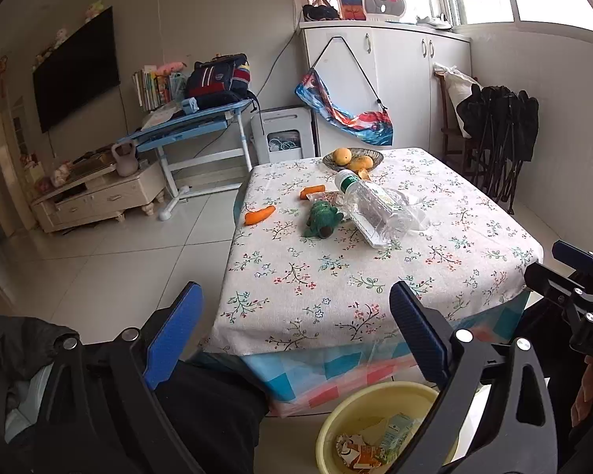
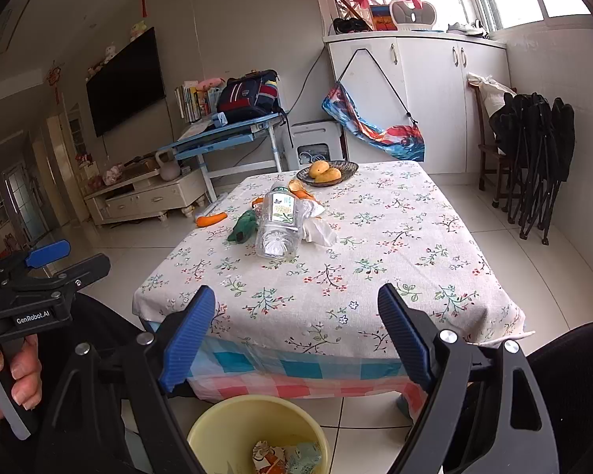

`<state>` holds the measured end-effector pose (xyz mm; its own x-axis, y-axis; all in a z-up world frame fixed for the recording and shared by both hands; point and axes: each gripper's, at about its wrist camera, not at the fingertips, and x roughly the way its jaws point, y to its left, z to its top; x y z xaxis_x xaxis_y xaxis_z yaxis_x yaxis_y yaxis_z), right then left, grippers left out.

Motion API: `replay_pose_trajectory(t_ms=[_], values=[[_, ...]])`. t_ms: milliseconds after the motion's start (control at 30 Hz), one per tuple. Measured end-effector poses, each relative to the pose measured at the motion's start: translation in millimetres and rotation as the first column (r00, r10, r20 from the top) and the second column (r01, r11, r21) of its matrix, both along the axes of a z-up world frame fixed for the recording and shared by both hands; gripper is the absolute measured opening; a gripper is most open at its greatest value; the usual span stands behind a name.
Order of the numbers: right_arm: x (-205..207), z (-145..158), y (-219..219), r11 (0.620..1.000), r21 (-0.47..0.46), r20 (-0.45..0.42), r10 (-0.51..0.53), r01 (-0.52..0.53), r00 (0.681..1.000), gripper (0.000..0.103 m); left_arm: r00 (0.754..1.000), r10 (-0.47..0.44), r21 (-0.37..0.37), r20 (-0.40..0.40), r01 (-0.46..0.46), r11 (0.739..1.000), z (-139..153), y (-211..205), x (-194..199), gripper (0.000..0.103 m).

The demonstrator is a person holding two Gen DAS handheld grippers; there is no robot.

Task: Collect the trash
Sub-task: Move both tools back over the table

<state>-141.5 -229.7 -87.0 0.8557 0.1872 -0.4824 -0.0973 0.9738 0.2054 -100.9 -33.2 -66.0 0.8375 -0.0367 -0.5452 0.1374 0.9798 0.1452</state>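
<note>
A clear plastic bottle (image 1: 371, 207) (image 2: 278, 219) lies on its side mid-table on the floral cloth, next to crumpled clear wrap and white tissue (image 2: 318, 229). A yellow basin (image 1: 375, 403) (image 2: 225, 426) on the floor below the table's near edge holds crumpled wrappers (image 1: 369, 444). My left gripper (image 1: 296, 331) is open and empty, held above the basin before the table edge. My right gripper (image 2: 296, 331) is open and empty in the same low spot, to the right of the left one.
On the table (image 1: 336, 288) are two carrots (image 1: 260, 214), a green plush toy (image 1: 322, 221), orange peel and a dish of mangoes (image 1: 352, 158). Folded black chairs (image 2: 533, 166) lean at the right wall. A blue desk (image 1: 193, 126) and TV cabinet stand left.
</note>
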Motion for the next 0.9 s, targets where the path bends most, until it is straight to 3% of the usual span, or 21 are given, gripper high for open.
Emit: replay_pose_trajectory(t_ms=[900], values=[[0.5,-2.9,7.8,0.999,-0.022,-0.009,0.026,-0.026,1.000,0.081,1.000,0.012,-0.008,0.008,-0.012,1.000,2.9,3.4,0.5,0.093]])
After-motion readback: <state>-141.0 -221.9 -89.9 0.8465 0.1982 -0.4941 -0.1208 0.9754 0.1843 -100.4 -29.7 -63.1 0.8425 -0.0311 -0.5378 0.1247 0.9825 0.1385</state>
